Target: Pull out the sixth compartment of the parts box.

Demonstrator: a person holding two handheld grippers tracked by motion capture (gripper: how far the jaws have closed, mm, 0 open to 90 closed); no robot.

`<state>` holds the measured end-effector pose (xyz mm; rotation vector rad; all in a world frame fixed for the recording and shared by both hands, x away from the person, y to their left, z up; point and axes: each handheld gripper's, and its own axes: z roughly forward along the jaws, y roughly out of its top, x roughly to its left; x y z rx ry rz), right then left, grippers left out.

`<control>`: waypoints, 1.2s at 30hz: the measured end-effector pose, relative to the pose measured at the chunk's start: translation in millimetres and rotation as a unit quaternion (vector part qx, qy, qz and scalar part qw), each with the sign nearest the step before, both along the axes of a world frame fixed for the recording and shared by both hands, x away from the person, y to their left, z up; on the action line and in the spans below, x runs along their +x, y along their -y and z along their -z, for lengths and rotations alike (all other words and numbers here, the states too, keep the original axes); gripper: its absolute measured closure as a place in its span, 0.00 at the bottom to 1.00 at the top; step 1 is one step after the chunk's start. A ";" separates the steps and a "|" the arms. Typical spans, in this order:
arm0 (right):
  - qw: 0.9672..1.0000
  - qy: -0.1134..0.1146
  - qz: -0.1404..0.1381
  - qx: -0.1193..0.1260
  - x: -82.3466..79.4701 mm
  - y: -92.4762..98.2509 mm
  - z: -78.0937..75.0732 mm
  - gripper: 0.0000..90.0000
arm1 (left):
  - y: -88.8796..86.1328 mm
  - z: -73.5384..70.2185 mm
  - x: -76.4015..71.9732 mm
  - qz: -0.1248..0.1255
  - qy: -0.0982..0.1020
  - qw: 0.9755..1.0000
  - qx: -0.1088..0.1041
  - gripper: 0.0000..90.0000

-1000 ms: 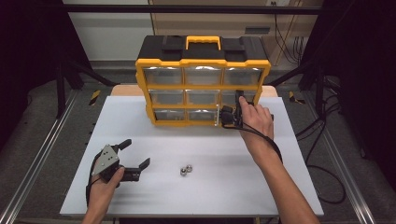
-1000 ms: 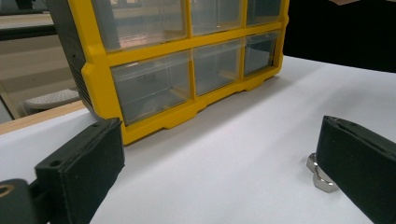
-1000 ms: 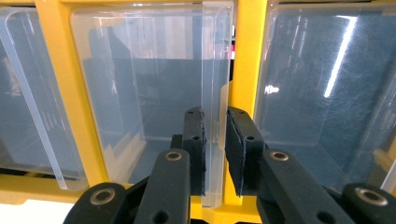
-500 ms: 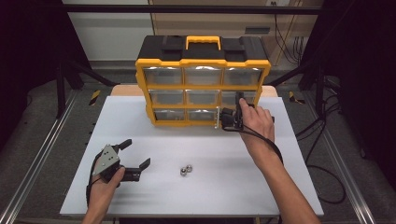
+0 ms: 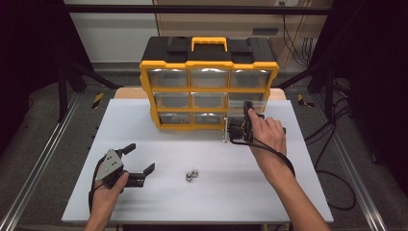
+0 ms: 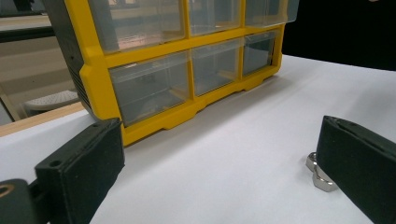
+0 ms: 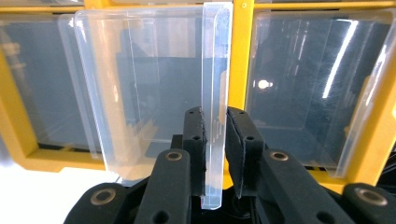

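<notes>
On the clear drawer [image 7: 154, 93]: no readable label.

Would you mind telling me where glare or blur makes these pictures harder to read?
High view: soft, the nuts just a small blob, glare on the cabinet's top drawers. Left gripper view: the near fingers and nuts slightly soft, dim reflections on the drawers. Right gripper view: sharp, with bright streaks on the clear drawer that the right gripper pinches by its handle.

Clear plastic drawer [image 7: 154, 93], bottom right, partly out of organiser [image 5: 209, 62]
</notes>
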<state>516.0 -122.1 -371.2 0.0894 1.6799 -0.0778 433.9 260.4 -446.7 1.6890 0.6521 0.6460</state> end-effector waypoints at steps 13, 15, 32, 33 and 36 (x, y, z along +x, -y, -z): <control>1.000 0.000 -0.004 -0.001 -18.6 1.2 -0.1 0.87 | 0.2 -0.2 0.0 0.000 0.000 1.000 0.000 0.01; 1.000 0.003 -0.010 -0.004 -20.3 1.6 -0.9 0.87 | 0.2 -0.1 0.1 0.000 0.000 1.000 0.000 0.01; 1.000 0.003 -0.012 0.003 -35.0 1.9 0.0 0.87 | 0.0 -0.3 -0.1 0.000 0.000 1.000 -0.001 0.01; 1.000 0.002 -0.013 -0.001 -35.6 1.8 -0.6 0.87 | 0.0 -0.3 -0.1 0.000 0.000 1.000 -0.001 0.01; 1.000 0.001 -0.011 0.002 -38.3 1.9 0.0 0.87 | 0.1 -0.3 -0.1 0.000 0.000 1.000 0.000 0.01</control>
